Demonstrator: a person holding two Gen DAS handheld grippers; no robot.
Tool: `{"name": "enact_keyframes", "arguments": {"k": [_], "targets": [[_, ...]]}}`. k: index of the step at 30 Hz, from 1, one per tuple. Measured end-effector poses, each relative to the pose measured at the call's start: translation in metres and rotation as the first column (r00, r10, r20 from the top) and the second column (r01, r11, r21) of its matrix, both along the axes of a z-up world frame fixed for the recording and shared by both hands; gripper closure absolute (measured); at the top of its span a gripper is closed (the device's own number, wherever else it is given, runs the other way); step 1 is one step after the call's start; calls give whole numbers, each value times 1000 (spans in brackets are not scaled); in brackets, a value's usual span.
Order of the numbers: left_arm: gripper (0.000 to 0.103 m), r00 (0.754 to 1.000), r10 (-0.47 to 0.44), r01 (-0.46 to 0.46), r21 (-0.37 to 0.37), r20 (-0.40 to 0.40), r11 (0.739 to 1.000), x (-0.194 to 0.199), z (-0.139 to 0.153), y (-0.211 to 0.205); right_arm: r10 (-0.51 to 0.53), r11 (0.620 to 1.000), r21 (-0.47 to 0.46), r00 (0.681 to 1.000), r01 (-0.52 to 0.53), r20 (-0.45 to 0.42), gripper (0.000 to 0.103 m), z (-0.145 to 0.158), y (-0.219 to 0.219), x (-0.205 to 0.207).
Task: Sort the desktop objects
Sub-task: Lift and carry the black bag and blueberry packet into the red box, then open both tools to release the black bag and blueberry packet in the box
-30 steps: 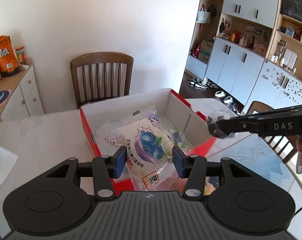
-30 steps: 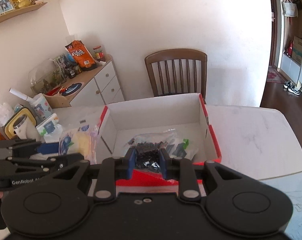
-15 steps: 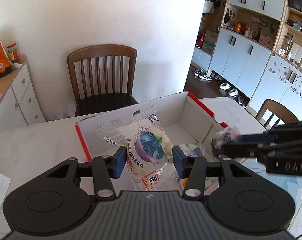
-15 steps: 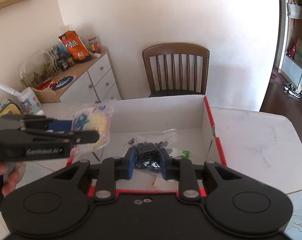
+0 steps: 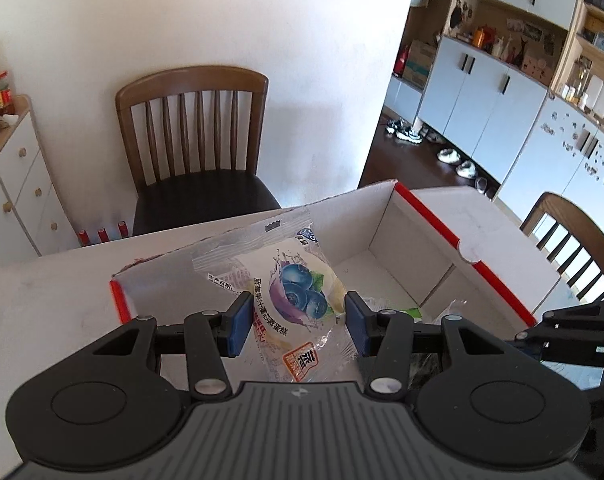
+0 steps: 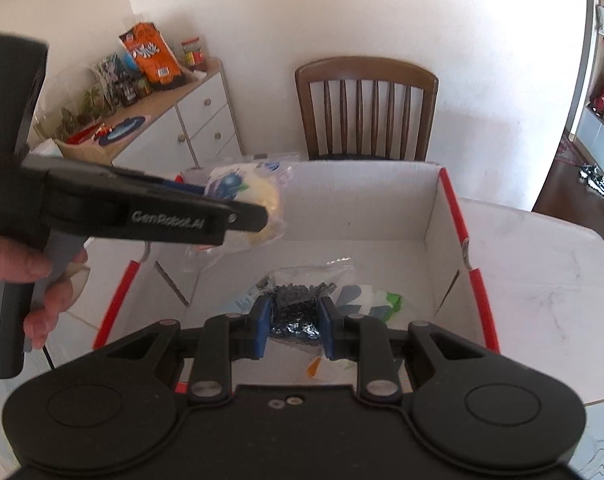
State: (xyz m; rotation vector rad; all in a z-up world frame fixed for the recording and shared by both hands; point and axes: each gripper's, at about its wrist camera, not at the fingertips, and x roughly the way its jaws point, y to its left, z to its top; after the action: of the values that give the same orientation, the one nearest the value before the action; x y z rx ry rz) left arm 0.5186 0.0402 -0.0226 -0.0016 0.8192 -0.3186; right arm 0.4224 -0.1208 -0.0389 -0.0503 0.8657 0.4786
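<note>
White marble-look table (image 6: 541,280) in a dining rm, pale wall behind, w/ an open cardboard box (image 6: 449,216) on it: red rim, white inside.

Nearest, right-wrist view: right gripper (image 6: 295,322) has its blue pads closed narrow on a small clear bag of dark bits (image 6: 298,304). Bag's long axis runs away from the camera, top seam pointing to the far wall of the box; it hangs inside the box outline, above the floor. Under and beside it on the box floor lie a few flat packets, white/blue and one green (image 6: 385,300).

Left-wrist view: left gripper (image 5: 296,322) clamps a blueberry snack pack (image 5: 290,292) across its width, pads on both side edges. Pack stands tilted, long axis up and away, crimped clear end toward the far rim, orange label end nearest the camera. From the right-wrist view it sits above the box's left wall, near the far-left corner, w/ a hand (image 6: 42,276) on the gripper's grey grip.

Box walls stand on all sides; most of the floor to the far side and right is bare. Table beyond the right wall is open too.

Further back: wooden chair (image 5: 194,140) at the table's far edge, white drawer unit (image 6: 190,128) w/ an orange snack bag (image 6: 152,56) on top, grey cupboards (image 5: 493,92) to the right.
</note>
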Motion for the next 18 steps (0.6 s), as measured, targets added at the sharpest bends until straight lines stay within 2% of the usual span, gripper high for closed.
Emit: {"name": "enact_keyframes", "arguments": {"k": [7,18], "targets": [[55,997,-43,44,15,-57,999,18,-18,-13,20,999,-40,999,-21,-44,78,-19,11,9],[55,985,-45,55,53,-164,997,40,-51,-20,44,994,-96,994,-54,-100,78,-42,25,19]]}}
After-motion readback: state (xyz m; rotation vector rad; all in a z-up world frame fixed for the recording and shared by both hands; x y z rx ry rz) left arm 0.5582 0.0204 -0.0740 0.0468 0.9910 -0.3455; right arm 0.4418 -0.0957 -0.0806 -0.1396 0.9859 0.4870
